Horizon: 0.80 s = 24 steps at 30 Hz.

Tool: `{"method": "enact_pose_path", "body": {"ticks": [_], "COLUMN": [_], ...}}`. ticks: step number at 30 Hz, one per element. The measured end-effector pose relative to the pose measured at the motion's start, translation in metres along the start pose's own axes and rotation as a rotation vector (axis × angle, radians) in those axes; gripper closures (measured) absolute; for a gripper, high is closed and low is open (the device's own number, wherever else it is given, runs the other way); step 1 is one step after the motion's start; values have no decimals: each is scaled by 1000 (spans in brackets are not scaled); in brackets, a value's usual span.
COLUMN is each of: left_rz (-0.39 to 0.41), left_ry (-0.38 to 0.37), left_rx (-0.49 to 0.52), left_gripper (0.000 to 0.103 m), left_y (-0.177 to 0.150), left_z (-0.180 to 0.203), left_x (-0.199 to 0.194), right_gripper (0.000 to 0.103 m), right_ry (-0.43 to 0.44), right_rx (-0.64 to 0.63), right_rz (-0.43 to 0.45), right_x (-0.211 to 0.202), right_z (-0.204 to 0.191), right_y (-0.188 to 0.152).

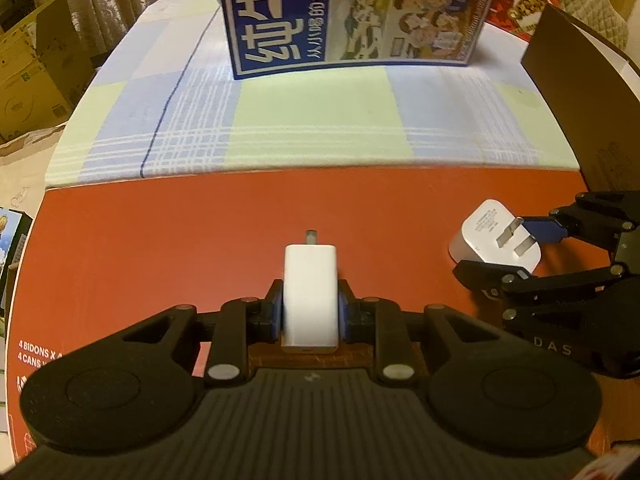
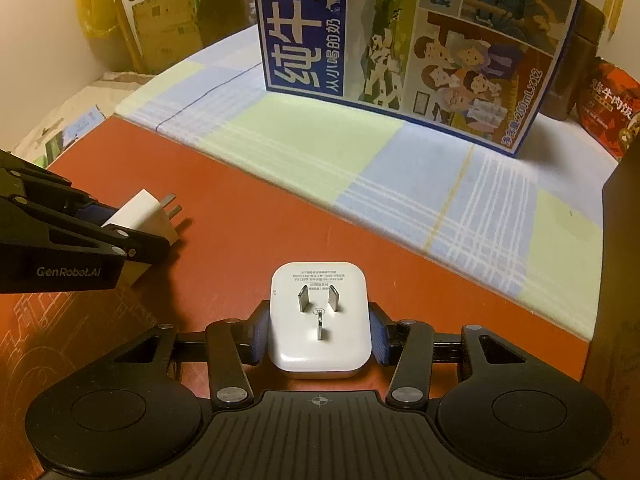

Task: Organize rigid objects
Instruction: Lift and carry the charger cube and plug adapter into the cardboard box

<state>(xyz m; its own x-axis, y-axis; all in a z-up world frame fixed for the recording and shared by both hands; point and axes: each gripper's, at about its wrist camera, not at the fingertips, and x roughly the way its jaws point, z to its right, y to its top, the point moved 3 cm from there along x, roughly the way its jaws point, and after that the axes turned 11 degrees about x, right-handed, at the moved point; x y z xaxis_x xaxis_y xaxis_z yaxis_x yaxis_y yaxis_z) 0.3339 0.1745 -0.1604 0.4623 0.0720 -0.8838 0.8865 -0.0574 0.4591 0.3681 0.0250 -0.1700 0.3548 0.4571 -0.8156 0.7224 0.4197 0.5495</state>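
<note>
Left gripper (image 1: 310,314) jaws are clamping the slim white plastic charger (image 1: 310,300), frame centre, on red cardboard sheet (image 1: 160,248). Right gripper (image 2: 319,330) jaws are pinching the squarish white three-prong plug adapter (image 2: 319,320). Both grasped; sorting likely still pending.

Two white chargers (image 1: 310,300) (image 2: 319,320), one blue milk carton (image 2: 408,40), perhaps one red tub (image 2: 612,100).
</note>
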Motion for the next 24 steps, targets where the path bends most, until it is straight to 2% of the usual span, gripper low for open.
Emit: {"method": "enact_pose_path", "body": {"ticks": [14, 24], "left_rz": [-10, 60], "left_ry": [-45, -84], "left_rx": [61, 131], "left_gripper": [81, 81], "left_y": [-26, -24], "left_z": [36, 76], "left_x": [-24, -63], "right_gripper": [58, 58], "right_ry": [34, 31], "right_rx": [61, 143], "right_rz": [-5, 38], "right_x": [-45, -97], "right_z": [1, 19], "right_y": [-41, -65]}}
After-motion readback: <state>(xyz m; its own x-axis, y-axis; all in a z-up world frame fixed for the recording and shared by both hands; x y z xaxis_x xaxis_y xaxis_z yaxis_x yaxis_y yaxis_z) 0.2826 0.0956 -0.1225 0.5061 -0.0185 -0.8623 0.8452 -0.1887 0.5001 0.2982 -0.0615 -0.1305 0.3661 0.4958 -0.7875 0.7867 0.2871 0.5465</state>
